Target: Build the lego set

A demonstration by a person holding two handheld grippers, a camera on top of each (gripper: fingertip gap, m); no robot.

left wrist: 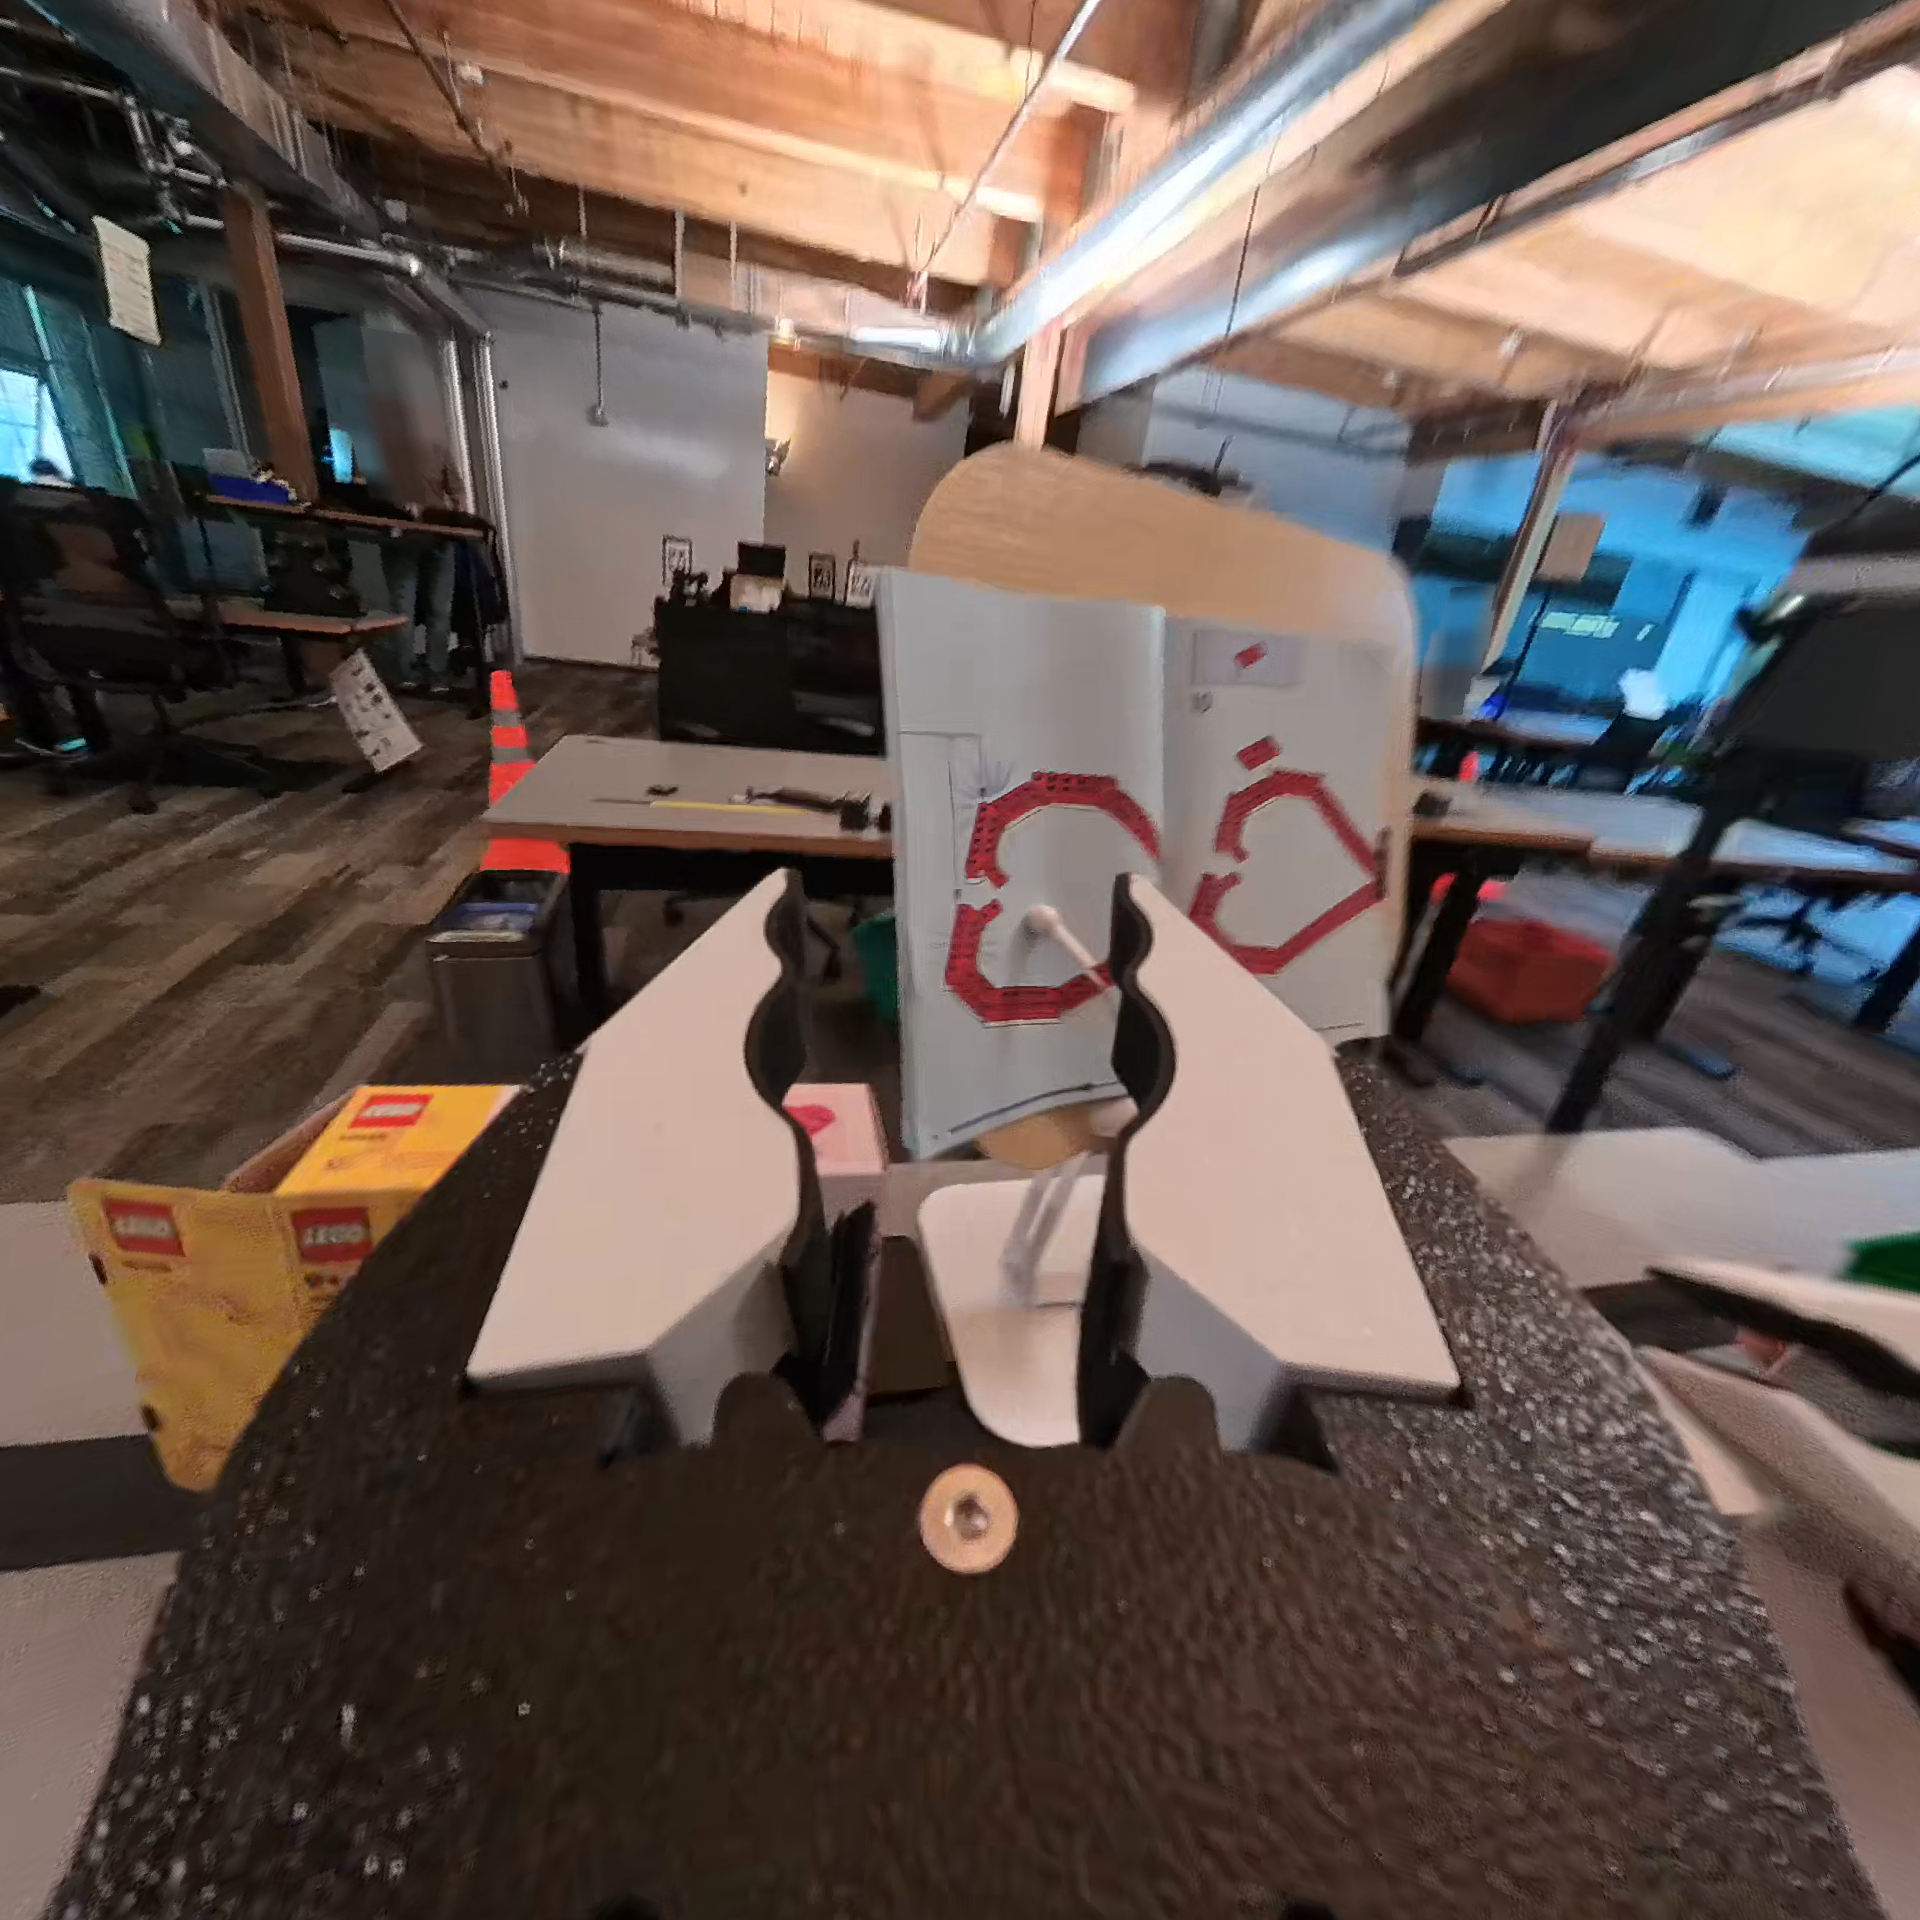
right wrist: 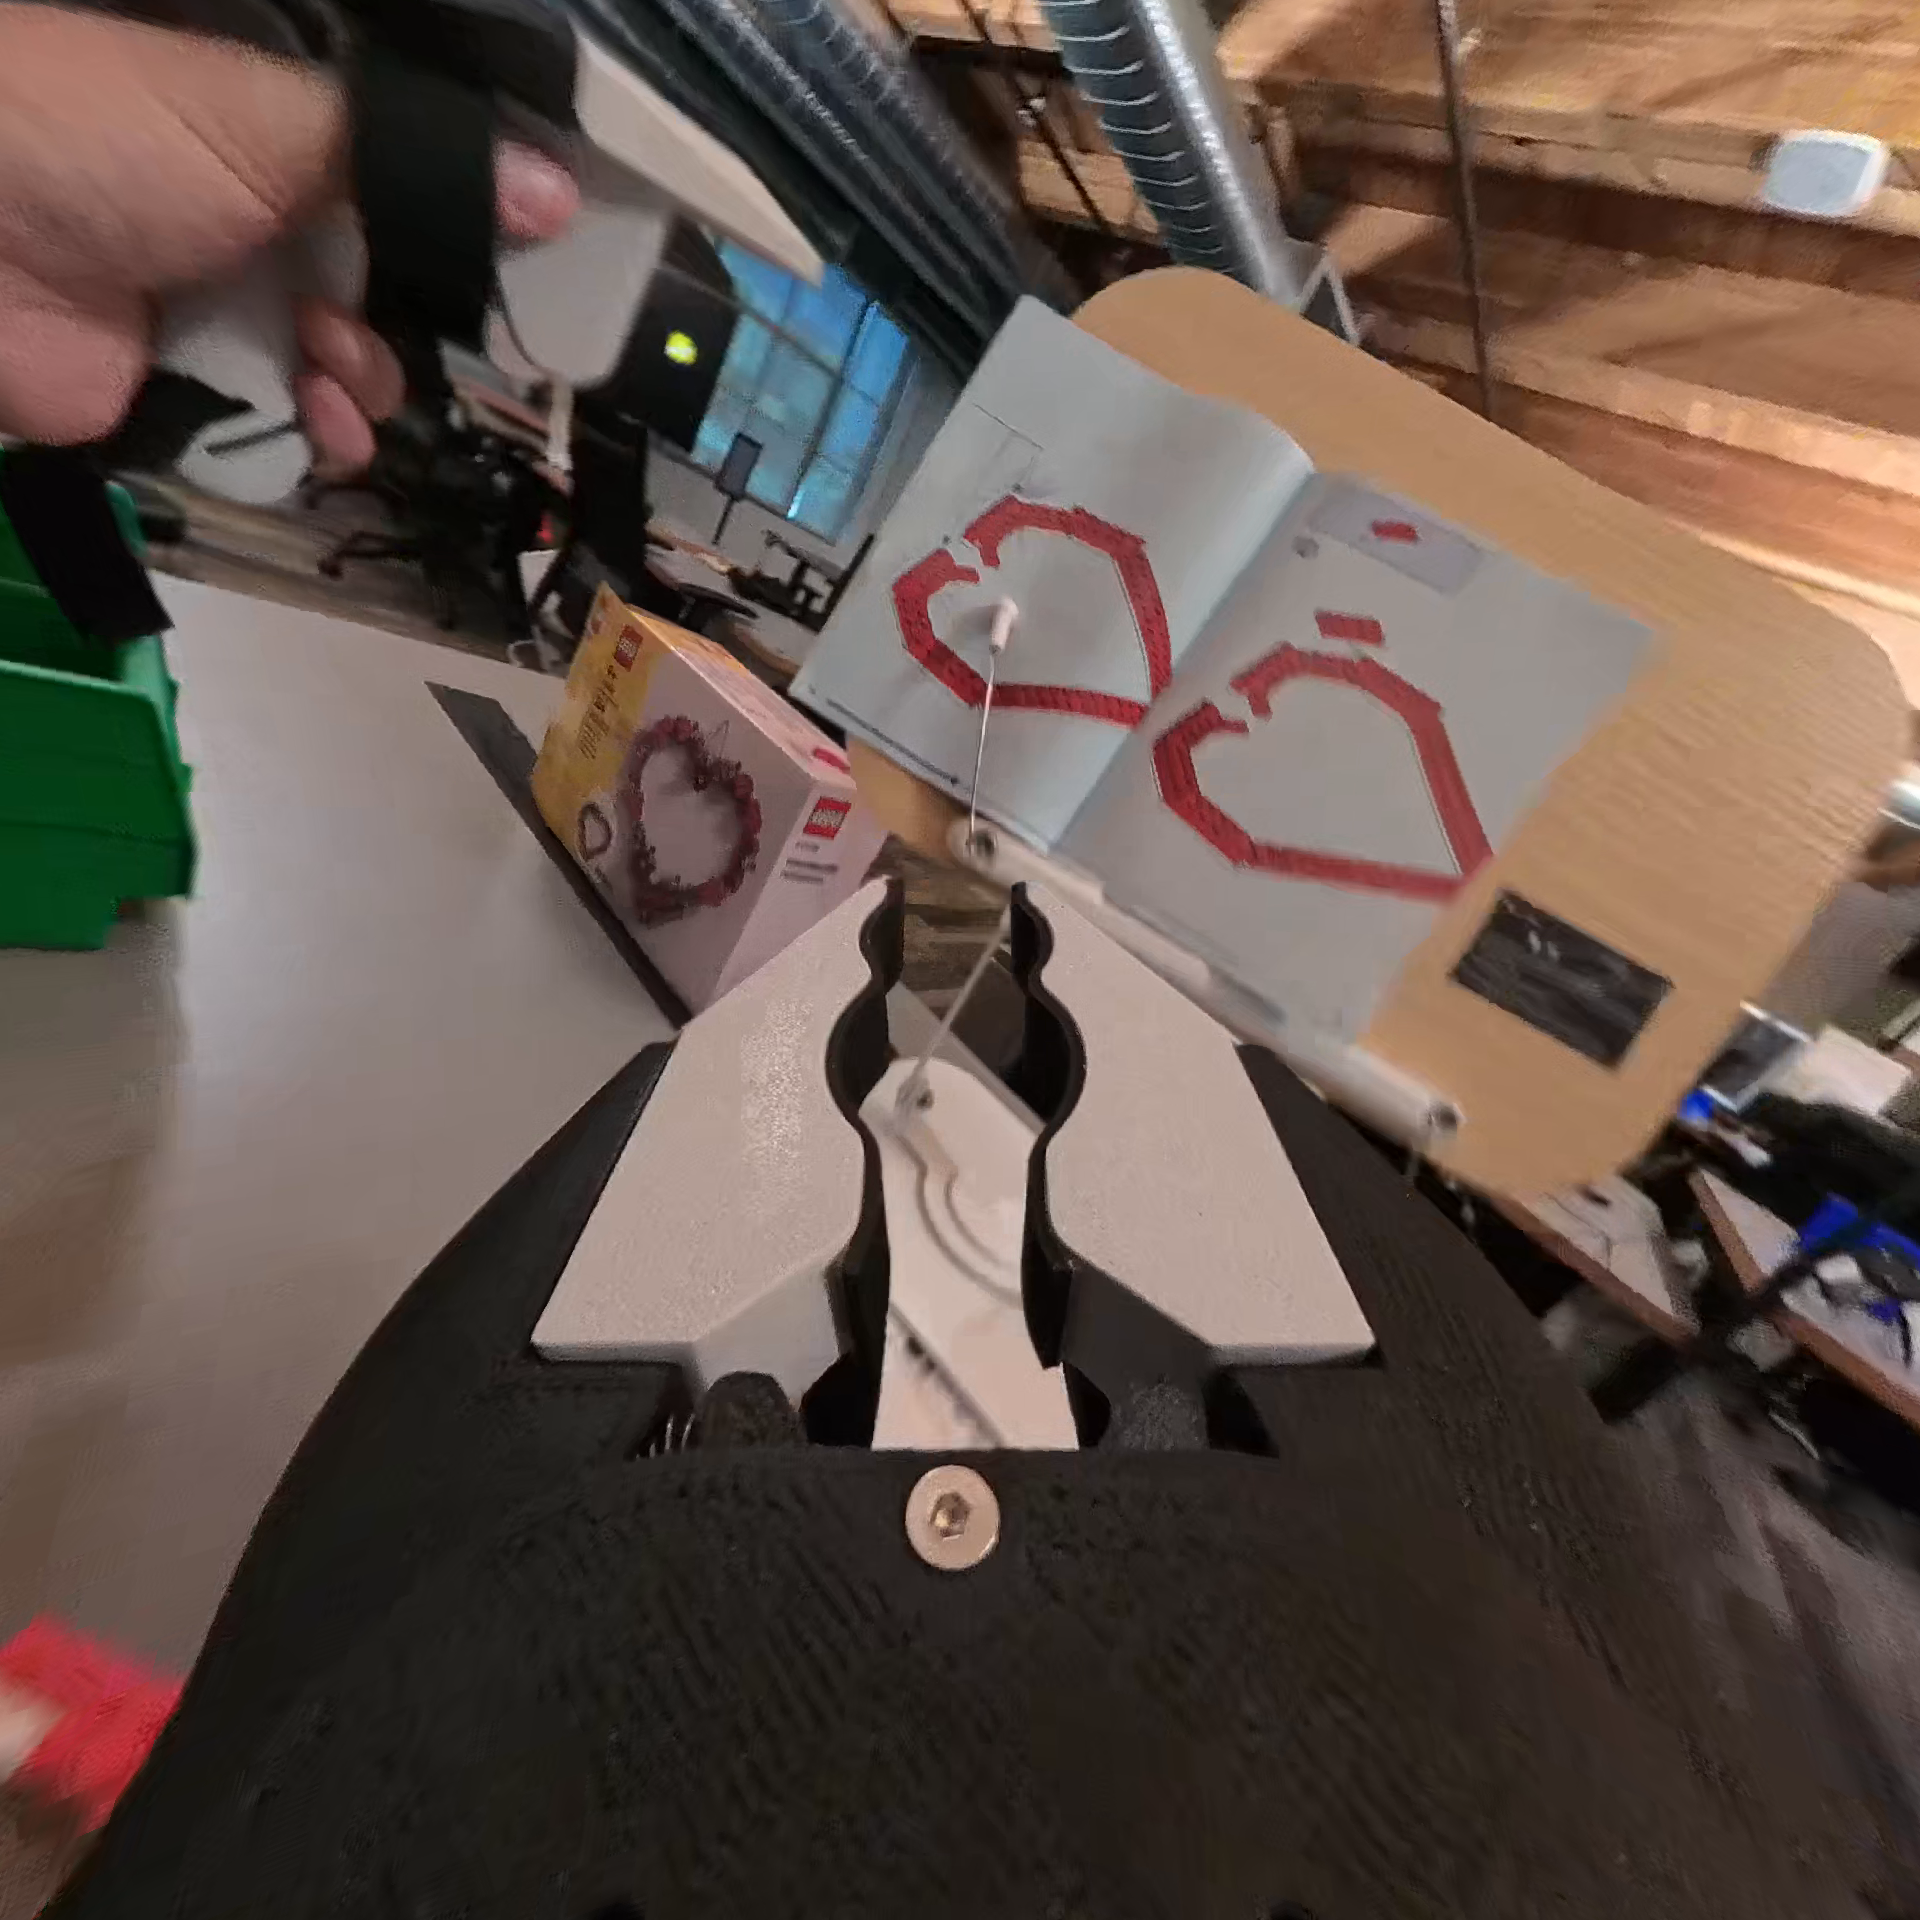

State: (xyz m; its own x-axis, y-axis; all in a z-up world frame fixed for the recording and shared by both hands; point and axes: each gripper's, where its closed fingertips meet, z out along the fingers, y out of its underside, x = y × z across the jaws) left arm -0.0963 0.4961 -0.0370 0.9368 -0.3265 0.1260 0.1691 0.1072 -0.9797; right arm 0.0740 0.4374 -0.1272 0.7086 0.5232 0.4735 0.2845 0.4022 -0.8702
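Note:
An open instruction booklet (left wrist: 1132, 831) with red heart-shaped diagrams stands on a tan board stand (left wrist: 1164, 520) straight ahead. It also shows in the right wrist view (right wrist: 1195, 707), tilted. My left gripper (left wrist: 956, 904) is open wide and empty, raised above the table and pointing at the booklet. My right gripper (right wrist: 951, 904) is open with a narrower gap and empty, also pointing at the booklet. A blurred red Lego piece (right wrist: 73, 1704) lies at the lower left on the table. No brick is held.
A yellow Lego box (left wrist: 260, 1247) stands left of the stand and shows in the right wrist view (right wrist: 707, 790). A green bin (right wrist: 83, 727) sits at the left. A hand (right wrist: 156, 208) holds the other gripper's handle at the upper left. The stand's white base (left wrist: 997, 1299) lies below the fingers. About 20 centimetres separates my left fingertips from my right. My right gripper's tips are some 20 centimetres from the blurred red Lego piece (right wrist: 73, 1704).

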